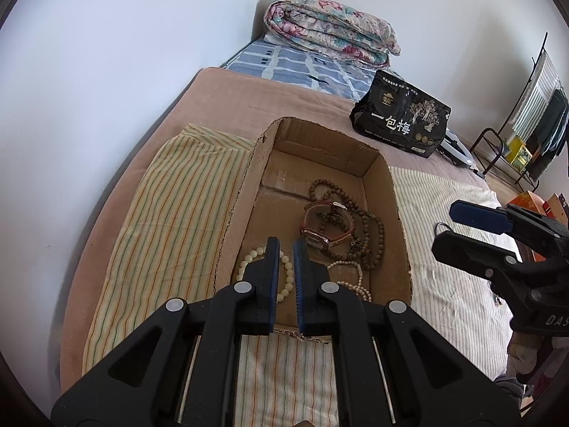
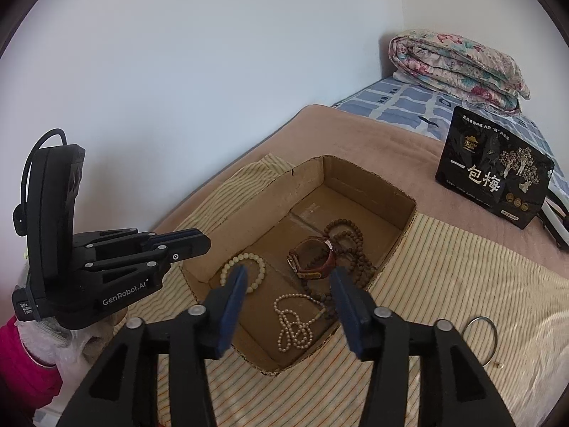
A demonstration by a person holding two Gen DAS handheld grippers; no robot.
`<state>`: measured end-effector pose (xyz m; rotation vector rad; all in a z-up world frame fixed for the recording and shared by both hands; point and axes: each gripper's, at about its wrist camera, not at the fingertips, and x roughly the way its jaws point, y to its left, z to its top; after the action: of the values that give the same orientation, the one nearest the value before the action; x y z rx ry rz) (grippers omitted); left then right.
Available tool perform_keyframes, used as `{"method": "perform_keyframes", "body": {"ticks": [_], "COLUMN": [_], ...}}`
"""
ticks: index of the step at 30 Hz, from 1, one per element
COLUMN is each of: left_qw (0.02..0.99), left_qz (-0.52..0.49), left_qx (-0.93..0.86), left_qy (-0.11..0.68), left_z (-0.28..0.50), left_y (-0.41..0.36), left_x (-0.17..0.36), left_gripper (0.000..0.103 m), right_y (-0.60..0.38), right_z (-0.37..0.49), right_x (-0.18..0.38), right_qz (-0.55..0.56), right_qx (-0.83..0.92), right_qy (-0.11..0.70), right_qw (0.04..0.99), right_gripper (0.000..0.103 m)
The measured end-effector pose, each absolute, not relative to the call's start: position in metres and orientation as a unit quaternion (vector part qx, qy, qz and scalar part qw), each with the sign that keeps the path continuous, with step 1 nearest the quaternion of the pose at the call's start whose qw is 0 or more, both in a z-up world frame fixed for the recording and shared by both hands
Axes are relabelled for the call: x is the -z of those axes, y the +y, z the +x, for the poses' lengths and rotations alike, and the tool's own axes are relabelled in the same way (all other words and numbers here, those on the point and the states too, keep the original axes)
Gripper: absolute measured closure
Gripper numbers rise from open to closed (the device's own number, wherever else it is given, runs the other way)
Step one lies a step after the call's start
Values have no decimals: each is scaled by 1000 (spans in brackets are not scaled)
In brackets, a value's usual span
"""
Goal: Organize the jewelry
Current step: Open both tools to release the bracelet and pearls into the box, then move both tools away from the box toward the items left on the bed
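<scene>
Hovering over the cardboard box (image 2: pixel 355 192) on the bed, the right claw (image 2: pixel 290 286) is standing with its jaws apart and nothing between them; the left claw (image 1: pixel 287 254) is keeping its jaws together on nothing, above the box's near end. Inside the box are lying a cream bead bracelet (image 2: pixel 245 270), a brown-strap watch (image 2: pixel 314 259), a long dark bead strand (image 2: pixel 350 245) and a white pearl necklace (image 2: pixel 293 323). A thin metal bangle (image 2: pixel 480 338) is lying outside, on the striped cloth (image 2: pixel 444 267) to the right.

The risk, as it seems, is tangling: the dark strand is crossing the watch, so lifting one may drag the other. The bangle is thin and flat, so the open claw may slip off it or pinch the cloth instead.
</scene>
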<state>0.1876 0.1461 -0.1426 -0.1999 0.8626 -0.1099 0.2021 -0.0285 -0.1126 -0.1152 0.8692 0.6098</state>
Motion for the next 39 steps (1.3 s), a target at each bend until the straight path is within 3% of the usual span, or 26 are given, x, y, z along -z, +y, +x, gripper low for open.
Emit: {"method": "perform_keyframes", "body": {"ticks": [7,12,13,15,16,23,25,27,39], "left_qw": [903,909,910,913,916,921,922,924,930], "left_qz": [-93,-76,-74,-70,-68,-49,-45,-45,-29], "left_qx": [57,55,55,54,54,49,49,49,60], "left_qy": [416,405,403,398,393,383,381,376,362], "left_z": [187,181,180,177,175,170,167,165,154], "left_y": [146,140,138,136,135,124,121,117,93], "left_x": [141,133,131,127,124,112,110,107,92], "left_gripper": [97,97,95,72,68,66,61,45,43], "right_y": [-37,-43,-44,-47,-48,-60,-64,-68,-100], "right_z": [199,197,197,196,195,190,188,187,178], "right_x": [108,102,101,100,99,91,88,87,81], "right_qz": [-52,-47,-46,-45,-44,-37,-35,-34,-22], "right_qx": [-274,-264,-263,-260,-257,-247,-243,-241,-216], "right_qy": [408,402,401,399,398,388,384,383,378], "right_qw": [870,875,877,878,879,887,890,891,900], "right_gripper": [21,15,14,14,13,6,4,3,0]}}
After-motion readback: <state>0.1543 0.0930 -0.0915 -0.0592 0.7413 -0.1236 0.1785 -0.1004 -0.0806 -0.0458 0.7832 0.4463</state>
